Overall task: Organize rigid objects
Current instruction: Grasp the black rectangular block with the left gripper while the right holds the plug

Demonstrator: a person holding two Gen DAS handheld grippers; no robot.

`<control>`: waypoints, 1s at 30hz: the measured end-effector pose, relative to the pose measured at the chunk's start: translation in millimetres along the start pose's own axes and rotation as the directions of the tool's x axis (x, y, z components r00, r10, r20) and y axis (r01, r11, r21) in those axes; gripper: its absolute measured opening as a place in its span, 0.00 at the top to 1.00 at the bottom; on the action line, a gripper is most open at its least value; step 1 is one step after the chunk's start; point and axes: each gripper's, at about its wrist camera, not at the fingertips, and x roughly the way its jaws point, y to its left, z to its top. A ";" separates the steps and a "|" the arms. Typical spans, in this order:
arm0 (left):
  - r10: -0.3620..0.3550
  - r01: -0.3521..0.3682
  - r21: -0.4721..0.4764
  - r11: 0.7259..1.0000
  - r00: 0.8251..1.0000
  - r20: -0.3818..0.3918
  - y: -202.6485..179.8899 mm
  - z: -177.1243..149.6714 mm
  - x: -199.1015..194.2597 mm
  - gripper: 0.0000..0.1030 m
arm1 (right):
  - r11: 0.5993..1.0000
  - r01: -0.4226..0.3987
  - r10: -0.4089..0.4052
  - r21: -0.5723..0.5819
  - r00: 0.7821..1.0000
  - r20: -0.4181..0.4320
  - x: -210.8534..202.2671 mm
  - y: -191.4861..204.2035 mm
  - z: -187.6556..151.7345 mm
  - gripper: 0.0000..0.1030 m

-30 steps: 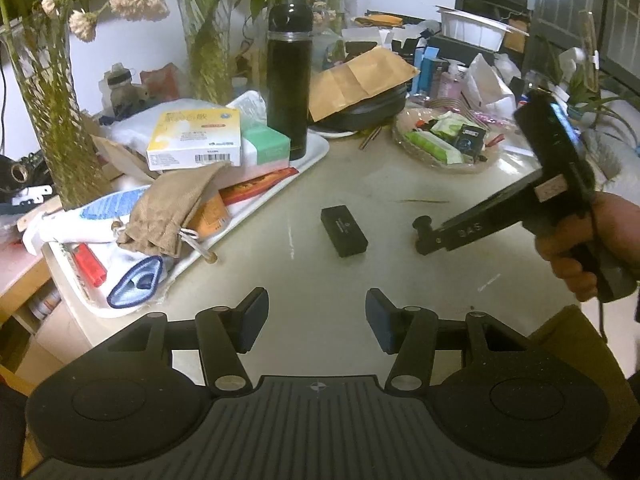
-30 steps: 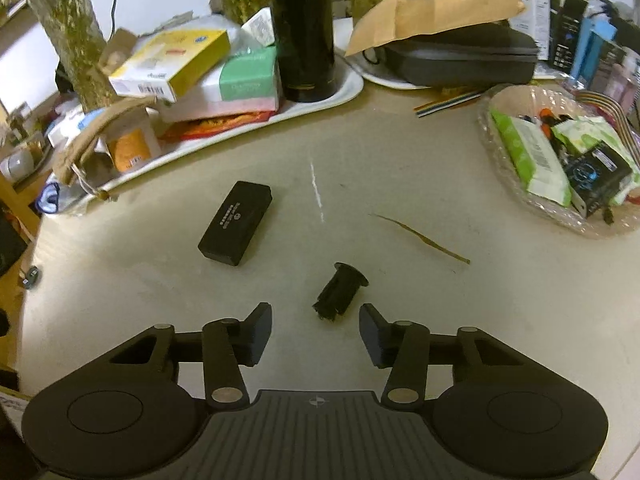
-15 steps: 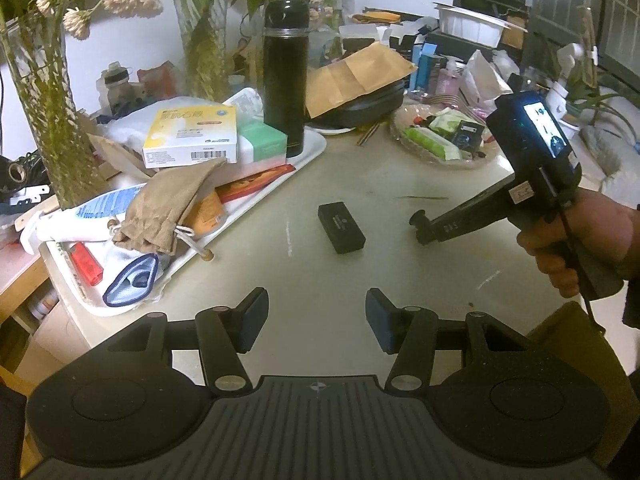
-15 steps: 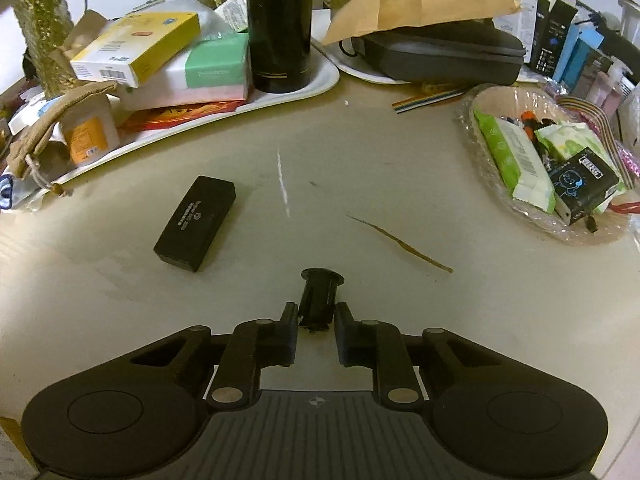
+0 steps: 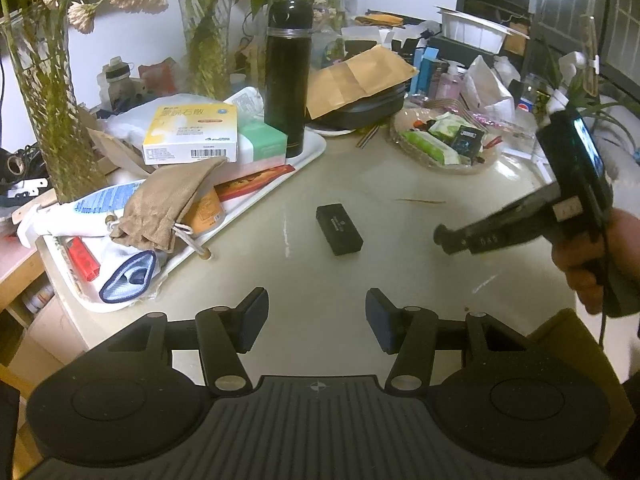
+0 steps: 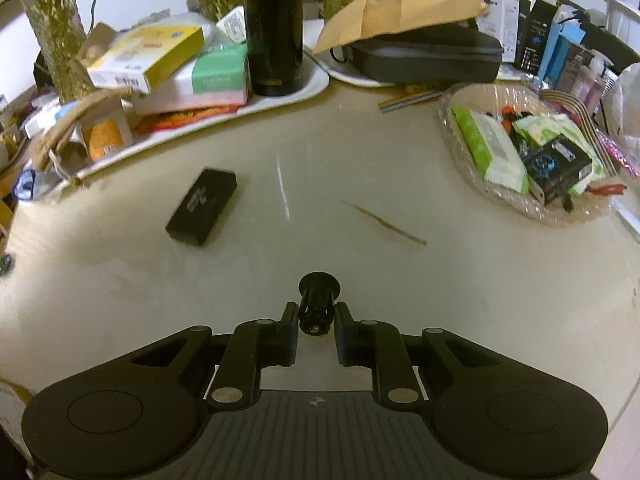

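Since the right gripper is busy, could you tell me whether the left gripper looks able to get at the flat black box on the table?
Probably yes. The left gripper is open and empty, and the flat black box lies alone on bare table ahead of it. The right gripper, shut on a small black flanged part, is off to one side.

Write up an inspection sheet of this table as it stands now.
Surface: pale tabletop, mostly bare in the middle, one thin twig.
Job's things: small black flanged plug in the right gripper; flat black box lying free.
Clutter: white tray with boxes, pouch and black flask; glass dish of packets.
Grippers: right shut on the plug; left gripper open, empty.
Cables: a thin cord below the right hand.
Surroundings: vases of flowers, shelves behind.
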 end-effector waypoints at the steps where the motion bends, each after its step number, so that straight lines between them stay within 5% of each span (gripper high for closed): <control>1: -0.003 0.003 -0.003 1.000 1.000 0.001 -0.1 0.2 0.0 0.48 | 1.000 0.003 -0.003 -0.003 1.000 -0.009 0.9 -0.7 -2.5 0.80; 12: 0.000 0.000 0.001 1.000 1.000 -0.006 -0.3 -0.7 2.0 0.48 | 0.999 0.006 -0.005 0.049 1.000 -0.023 9.9 -8.7 -6.3 0.71; 14: -0.003 0.003 0.002 1.000 1.000 -0.009 -0.8 -0.3 2.7 0.48 | 0.998 0.013 -0.013 0.057 1.000 -0.011 10.8 -9.9 -6.0 0.80; 30: -0.007 0.008 0.047 0.999 1.000 -0.024 -12.9 31.9 18.1 0.48 | 0.997 -0.022 0.018 0.076 0.998 0.064 -48.0 -15.6 -8.1 0.80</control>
